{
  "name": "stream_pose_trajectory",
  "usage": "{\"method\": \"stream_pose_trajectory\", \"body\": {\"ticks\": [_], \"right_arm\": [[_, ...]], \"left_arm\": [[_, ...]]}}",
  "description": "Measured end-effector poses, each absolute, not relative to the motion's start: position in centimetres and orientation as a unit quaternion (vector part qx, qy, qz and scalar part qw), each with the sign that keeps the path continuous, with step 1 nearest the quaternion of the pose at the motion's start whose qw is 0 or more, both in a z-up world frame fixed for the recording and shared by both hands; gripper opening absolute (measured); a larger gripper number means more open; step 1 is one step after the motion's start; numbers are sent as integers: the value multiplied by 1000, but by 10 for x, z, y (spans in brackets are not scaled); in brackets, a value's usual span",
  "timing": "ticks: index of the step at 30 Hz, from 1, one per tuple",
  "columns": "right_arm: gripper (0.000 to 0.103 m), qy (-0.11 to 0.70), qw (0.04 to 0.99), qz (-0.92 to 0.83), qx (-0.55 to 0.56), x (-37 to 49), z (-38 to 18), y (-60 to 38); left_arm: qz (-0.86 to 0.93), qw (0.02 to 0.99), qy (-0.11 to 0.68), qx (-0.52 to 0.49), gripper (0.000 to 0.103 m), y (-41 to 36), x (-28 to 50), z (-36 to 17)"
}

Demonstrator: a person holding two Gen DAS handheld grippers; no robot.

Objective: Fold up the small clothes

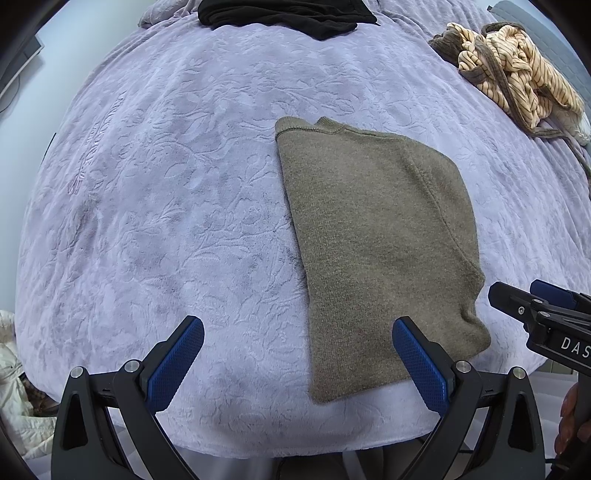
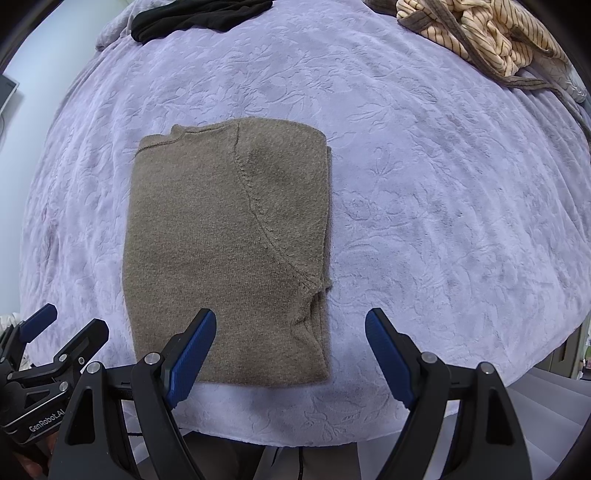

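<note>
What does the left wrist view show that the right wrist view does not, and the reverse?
Only the left wrist view shows the left gripper head-on, open and empty, and a pale garment at the left edge. Only the right wrist view shows the right gripper head-on, open. Both show the folded brown sweater, the lavender blanket, the black garment and the striped clothes.

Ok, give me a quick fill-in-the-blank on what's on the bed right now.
1. The sweater lying folded on the blanket is ____ in colour.
2. Both the left gripper and the right gripper have their jaws ____.
3. The crumpled garment has a ____ pattern.
4. The black garment lies at the bed's ____ edge.

Missing: olive-brown; open; striped; far
</note>
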State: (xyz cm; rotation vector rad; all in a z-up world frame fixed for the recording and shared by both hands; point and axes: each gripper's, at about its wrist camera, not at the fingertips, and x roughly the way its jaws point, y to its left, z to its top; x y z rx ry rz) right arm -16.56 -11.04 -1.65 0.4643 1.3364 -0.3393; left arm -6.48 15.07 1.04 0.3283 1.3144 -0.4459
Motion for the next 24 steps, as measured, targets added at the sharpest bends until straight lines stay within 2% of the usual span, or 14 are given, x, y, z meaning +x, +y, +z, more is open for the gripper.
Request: {"method": "stream_pose_trajectory", "body": {"ticks": [24], "right_arm": [[85, 613, 746, -154, 211, -164, -17, -111]], "left_arm": [[-208, 755, 603, 154, 102, 149, -64, 10]]}}
